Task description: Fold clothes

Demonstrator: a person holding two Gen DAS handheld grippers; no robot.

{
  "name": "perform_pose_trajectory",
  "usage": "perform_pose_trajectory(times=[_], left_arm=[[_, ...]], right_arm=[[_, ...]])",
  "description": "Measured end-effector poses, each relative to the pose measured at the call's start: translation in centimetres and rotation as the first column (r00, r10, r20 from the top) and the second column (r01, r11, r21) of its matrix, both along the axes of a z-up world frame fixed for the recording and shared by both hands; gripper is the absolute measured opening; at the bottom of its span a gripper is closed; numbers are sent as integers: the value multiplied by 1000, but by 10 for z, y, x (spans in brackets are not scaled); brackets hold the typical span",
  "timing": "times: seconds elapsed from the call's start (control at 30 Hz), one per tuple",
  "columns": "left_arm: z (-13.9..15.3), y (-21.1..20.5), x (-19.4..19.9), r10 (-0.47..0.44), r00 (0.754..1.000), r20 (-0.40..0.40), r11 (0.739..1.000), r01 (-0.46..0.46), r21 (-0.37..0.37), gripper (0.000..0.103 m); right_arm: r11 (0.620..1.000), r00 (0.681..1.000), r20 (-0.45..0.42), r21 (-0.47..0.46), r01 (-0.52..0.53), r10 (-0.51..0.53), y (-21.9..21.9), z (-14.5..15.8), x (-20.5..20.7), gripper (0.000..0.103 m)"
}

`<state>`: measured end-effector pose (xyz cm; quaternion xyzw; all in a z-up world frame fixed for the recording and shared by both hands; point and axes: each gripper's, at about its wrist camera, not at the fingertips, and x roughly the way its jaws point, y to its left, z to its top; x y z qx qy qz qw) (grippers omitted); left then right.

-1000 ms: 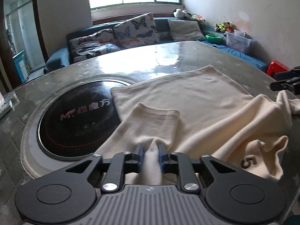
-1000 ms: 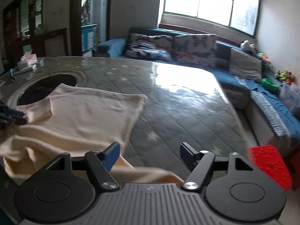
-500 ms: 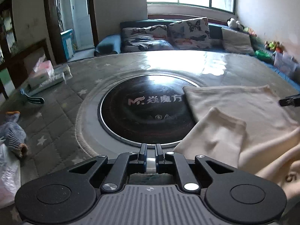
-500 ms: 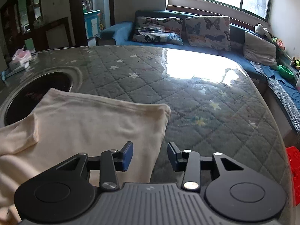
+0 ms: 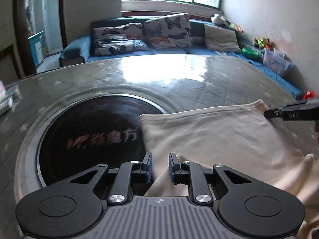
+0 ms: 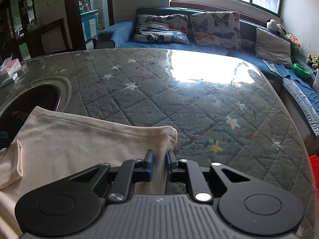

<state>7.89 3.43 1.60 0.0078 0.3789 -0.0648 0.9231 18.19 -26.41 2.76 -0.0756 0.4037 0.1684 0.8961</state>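
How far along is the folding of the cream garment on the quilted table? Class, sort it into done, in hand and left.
Done: the cream garment lies spread on the table, with a sleeve folded onto it. In hand: the right gripper is closing on the hem corner; the left gripper is open at the other hem end. Left: no body fold shows yet, so most folding remains.

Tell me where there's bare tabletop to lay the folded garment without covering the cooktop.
The widest free patch is the quilted tabletop beyond and right of the cream garment, running to the far edge by the sofa. The left side is crowded: the garment's hem overlaps the round cooktop, and boxes sit at the far-left edge.
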Motion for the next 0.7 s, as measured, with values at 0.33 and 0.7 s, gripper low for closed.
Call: perform_pose_trajectory(times=[0.33,0.7], left_arm=[[-14,-18,42,-64,998,-17,993,66,102,17],[-17,-34,95,-60,998,37,975,50,218,16]], right_arm=[[1000,1000,8,11,15,-15,10,-2,24,7],[998,998,18,-31,63,-62,24,-5,69,7]])
